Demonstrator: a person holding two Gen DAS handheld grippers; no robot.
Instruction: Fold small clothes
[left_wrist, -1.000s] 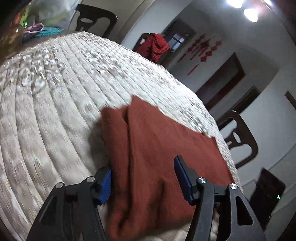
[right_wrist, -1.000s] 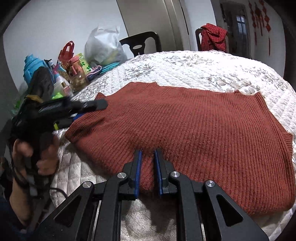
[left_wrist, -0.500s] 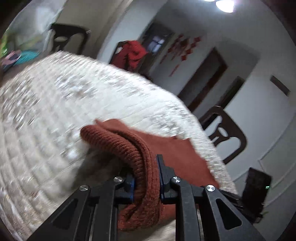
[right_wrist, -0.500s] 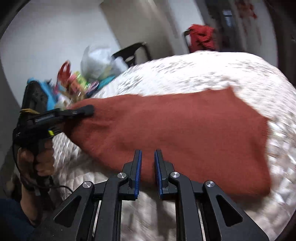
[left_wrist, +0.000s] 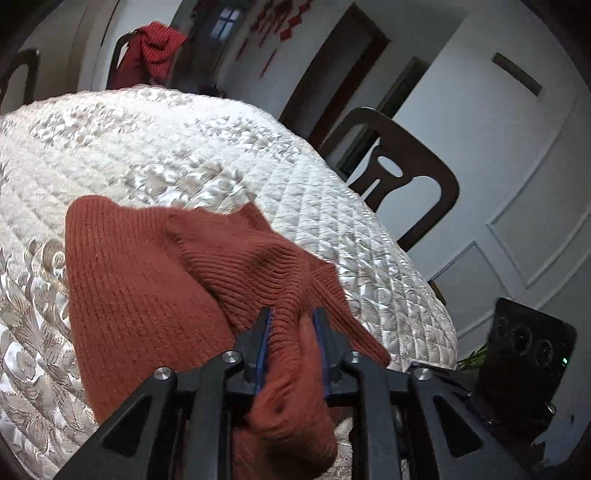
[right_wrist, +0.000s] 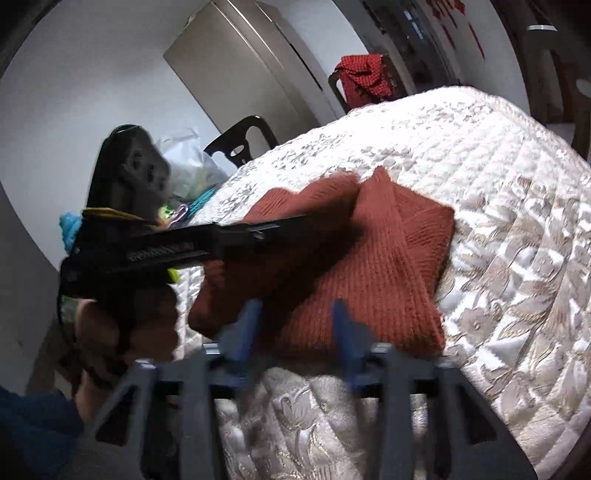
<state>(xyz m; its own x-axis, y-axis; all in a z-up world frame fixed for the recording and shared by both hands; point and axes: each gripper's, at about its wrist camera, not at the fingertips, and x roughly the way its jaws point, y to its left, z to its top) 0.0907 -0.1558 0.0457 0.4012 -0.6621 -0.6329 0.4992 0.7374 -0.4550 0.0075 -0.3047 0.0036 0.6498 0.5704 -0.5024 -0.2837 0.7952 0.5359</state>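
Note:
A rust-red knitted sweater (left_wrist: 147, 295) lies on the white quilted table cover (left_wrist: 147, 147), folded over on itself into a narrower bundle. My left gripper (left_wrist: 292, 328) has a thick fold of the sweater between its blue pads; its jaws are opening, with the knit still filling the gap. In the right wrist view the left gripper (right_wrist: 332, 225), held by a hand (right_wrist: 125, 325), reaches across over the sweater (right_wrist: 388, 266). My right gripper (right_wrist: 295, 325) is opening, its blurred fingers wide apart at the sweater's near edge and gripping nothing.
A dark wooden chair (left_wrist: 399, 173) stands at the table's right side. Another chair carries a red cloth (right_wrist: 364, 79) at the far side. Bags and colourful clutter (right_wrist: 188, 170) sit at the table's left end. A black box (left_wrist: 524, 350) stands on the floor.
The left gripper shut on the sweater's side and carried it across, folding the flat sweater over itself. The right gripper, shut at the near hem before, has sprung wide apart.

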